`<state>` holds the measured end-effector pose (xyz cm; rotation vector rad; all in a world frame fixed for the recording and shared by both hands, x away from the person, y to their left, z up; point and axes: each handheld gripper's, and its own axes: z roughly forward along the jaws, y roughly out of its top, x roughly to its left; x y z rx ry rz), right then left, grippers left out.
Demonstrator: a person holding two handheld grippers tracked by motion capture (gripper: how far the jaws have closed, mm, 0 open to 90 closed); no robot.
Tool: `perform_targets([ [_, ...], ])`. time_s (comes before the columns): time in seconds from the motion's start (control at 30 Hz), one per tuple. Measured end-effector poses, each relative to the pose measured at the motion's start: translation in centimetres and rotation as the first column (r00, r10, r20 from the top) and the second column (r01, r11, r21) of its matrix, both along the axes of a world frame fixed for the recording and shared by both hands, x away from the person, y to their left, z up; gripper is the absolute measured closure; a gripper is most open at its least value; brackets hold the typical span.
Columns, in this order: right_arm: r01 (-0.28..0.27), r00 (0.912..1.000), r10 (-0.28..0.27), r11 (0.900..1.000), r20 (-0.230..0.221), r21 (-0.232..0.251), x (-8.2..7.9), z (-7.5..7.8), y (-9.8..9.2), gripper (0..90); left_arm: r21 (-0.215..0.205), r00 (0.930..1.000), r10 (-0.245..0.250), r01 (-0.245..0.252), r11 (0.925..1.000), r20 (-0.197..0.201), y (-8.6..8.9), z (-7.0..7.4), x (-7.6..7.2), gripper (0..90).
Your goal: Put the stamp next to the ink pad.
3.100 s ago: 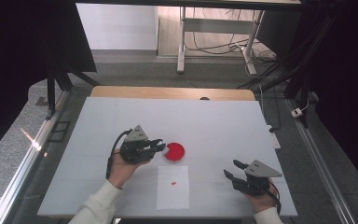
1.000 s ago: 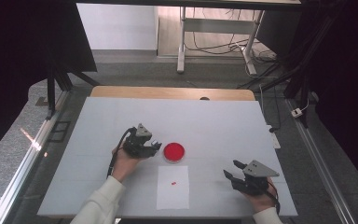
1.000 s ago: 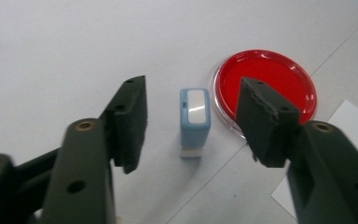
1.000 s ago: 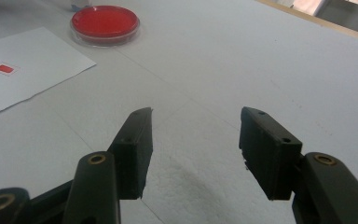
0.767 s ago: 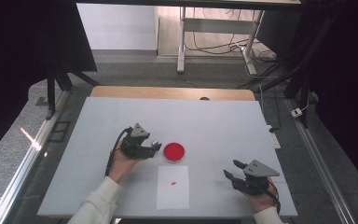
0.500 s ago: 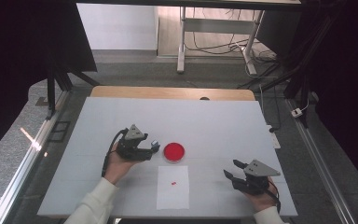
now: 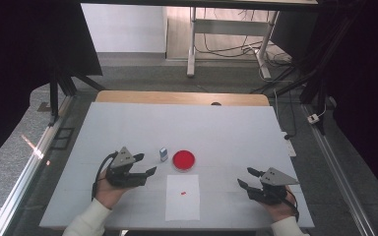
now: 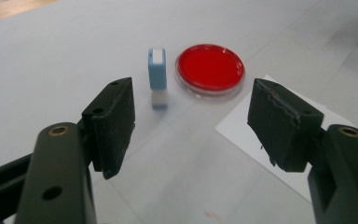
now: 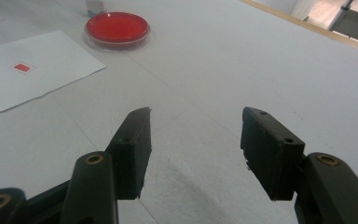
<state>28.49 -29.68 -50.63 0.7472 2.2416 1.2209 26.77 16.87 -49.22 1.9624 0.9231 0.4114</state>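
Observation:
A small blue-and-white block (image 7: 164,154) (image 8: 157,74) stands upright on the white table, just left of a round red dish (image 7: 183,160) (image 8: 209,67) (image 9: 117,27). My left gripper (image 7: 145,163) (image 8: 193,116) sits a short way left of the block. Its jaws have just been opening and now stand open with nothing between them; the block lies beyond their tips. A white paper sheet (image 7: 183,201) (image 9: 28,84) with a small red mark (image 7: 183,192) (image 9: 22,67) lies in front of the dish. My right gripper (image 7: 245,177) (image 9: 193,140) rests open and empty at the front right.
The table (image 7: 216,128) has a wooden strip (image 7: 182,98) along its far edge. Beyond it are a floor with cables and a metal stand (image 7: 192,44). Dark curtains hang at both sides. The paper's corner (image 8: 242,126) reaches under my left gripper's right jaw.
My left gripper has let go of the blue block beside the dish and drawn back to the left, its jaws wider. The right gripper has kept still.

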Motion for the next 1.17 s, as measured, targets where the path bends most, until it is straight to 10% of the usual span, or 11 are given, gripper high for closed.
perform_targets([
  [0.47,0.026,0.9995,-0.026,0.999,-0.020,-0.024,0.5,-0.3,-0.9,42.3,0.035,0.9993,0.020,-0.019,0.9992,-0.032,2.6,-2.1,-3.6,32.5],
  [1.17,0.016,0.9998,-0.016,0.999,-0.015,-0.028,0.5,-0.4,-0.8,42.2,0.044,0.9989,0.027,-0.026,0.9987,-0.038,3.1,-2.4,-3.7,32.5],
])
